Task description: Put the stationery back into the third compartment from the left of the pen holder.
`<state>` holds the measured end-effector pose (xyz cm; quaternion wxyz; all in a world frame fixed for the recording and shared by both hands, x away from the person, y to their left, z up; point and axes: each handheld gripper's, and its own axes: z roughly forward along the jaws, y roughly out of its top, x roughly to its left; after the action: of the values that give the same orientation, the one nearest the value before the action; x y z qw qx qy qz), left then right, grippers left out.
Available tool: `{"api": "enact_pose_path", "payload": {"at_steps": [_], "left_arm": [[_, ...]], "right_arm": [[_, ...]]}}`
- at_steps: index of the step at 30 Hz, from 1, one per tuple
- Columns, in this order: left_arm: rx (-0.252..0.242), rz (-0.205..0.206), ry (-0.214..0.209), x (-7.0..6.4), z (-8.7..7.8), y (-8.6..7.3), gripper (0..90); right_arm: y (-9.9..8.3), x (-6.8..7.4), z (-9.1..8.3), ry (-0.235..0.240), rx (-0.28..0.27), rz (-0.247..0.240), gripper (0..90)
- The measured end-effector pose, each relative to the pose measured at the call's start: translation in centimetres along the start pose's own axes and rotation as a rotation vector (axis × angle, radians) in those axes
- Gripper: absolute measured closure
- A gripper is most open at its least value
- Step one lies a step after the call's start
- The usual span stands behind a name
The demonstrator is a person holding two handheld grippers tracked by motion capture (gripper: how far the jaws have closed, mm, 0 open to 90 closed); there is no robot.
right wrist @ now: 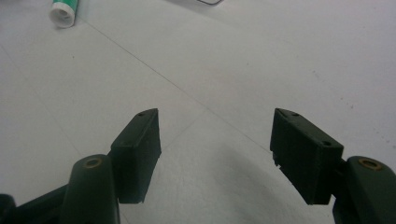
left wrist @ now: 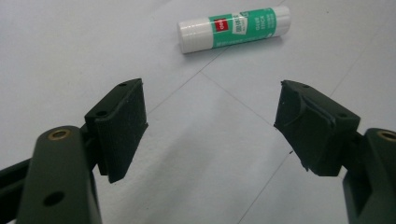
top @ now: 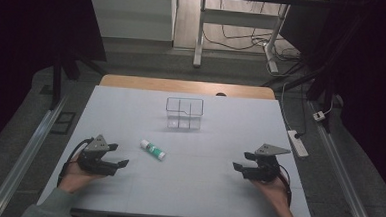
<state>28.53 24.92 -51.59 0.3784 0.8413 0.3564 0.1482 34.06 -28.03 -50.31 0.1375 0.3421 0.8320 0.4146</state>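
Both tongs gape wide, nothing gripped: left tongs (top: 121, 156) lower left, right tongs (top: 242, 161) lower right. White-and-green glue stick (top: 152, 149) lies mid-frame on the pale desk (top: 192, 188). High view adds the clear divided plastic box (top: 184, 113) above; left gripper view gives the label (left wrist: 243, 25).

It looked like a lab or office workroom: dark curtains (top: 25, 24) hung around the counter (top: 131, 110), a power strip (top: 298, 143) and cables (top: 244, 41) lay on grey carpet, metal desk legs (top: 200, 34) stood behind.

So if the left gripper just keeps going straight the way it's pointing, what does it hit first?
Most likely the glue stick: it lies on the table just ahead of the open left gripper, slightly off the centre line, with nothing between them.
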Motion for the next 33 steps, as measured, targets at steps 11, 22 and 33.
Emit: {"api": "enact_pose_path", "payload": {"at_steps": [11,22,33], "left_arm": [[0.033,0.085,-0.027,0.2,-0.6,2.0,24.6],[0.075,0.211,-0.08,0.9,-0.2,5.7,25.4],[0.212,0.36,-0.14,1.5,2.8,9.4,27.6]], "right_arm": [[0.0,-0.3,-0.2,-0.003,-0.005,-0.008,32.3],[0.0,-0.3,0.0,0.008,0.005,-0.008,31.7],[-0.2,0.0,0.0,0.017,0.018,-0.019,31.5]]}}
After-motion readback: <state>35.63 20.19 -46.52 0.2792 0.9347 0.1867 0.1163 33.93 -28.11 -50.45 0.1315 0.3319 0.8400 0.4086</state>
